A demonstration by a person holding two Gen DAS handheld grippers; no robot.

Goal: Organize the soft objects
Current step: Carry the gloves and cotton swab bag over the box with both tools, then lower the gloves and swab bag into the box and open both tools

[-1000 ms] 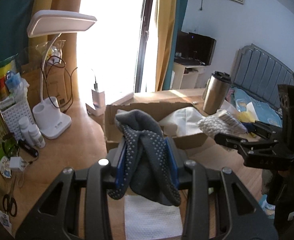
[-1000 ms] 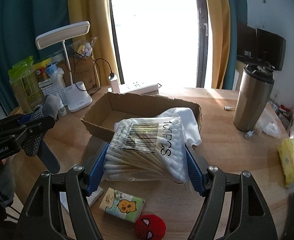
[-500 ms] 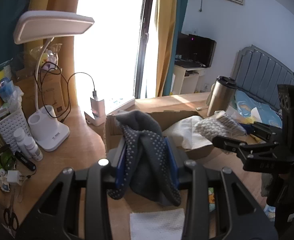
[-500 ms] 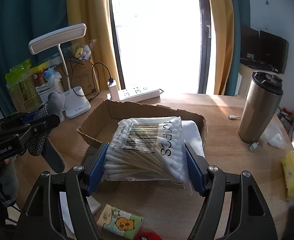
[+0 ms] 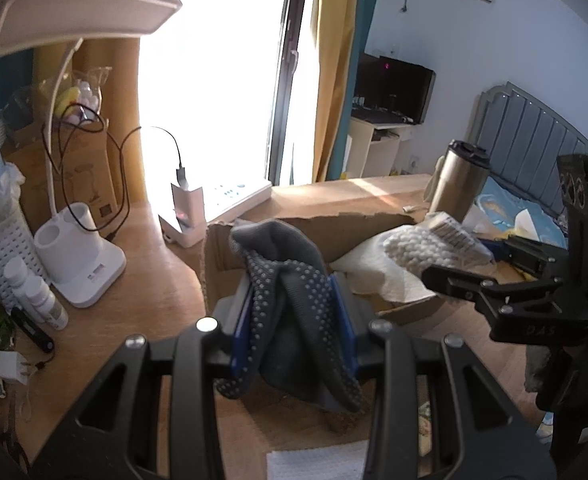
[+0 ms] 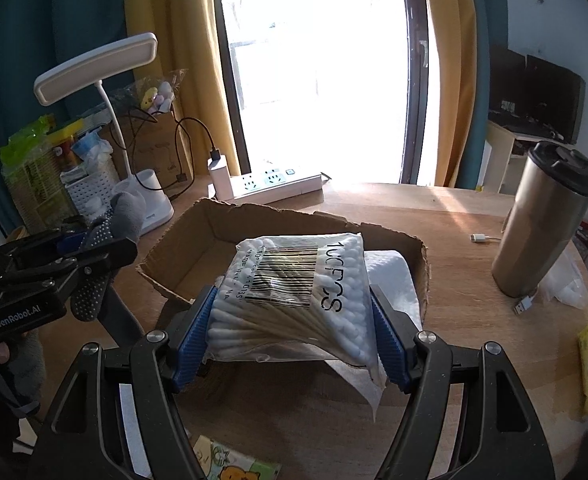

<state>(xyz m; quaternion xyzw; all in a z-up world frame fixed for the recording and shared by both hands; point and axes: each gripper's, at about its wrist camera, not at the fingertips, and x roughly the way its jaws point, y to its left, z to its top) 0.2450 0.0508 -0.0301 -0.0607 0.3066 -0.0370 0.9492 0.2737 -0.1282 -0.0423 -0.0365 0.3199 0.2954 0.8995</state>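
Observation:
My left gripper (image 5: 294, 320) is shut on a grey dotted glove (image 5: 294, 304) and holds it just before the near left corner of the open cardboard box (image 5: 374, 226). It also shows in the right wrist view (image 6: 94, 248). My right gripper (image 6: 290, 320) is shut on a clear bag of cotton swabs (image 6: 294, 288) and holds it over the box's (image 6: 198, 236) near right part. That bag also shows in the left wrist view (image 5: 426, 244). A white towel (image 6: 394, 280) lies in the box under the bag.
A white desk lamp (image 6: 150, 200), a power strip (image 6: 274, 180), a charger and a white basket (image 5: 2, 240) stand at the back left. A steel tumbler (image 6: 542, 224) stands at right. A tissue pack (image 6: 234, 460) and a white napkin (image 5: 318, 460) lie near the front edge.
Both grippers have moved forward towards the box with their loads. The swab bag now hangs over the box and towel. The red plush is out of the right wrist view.

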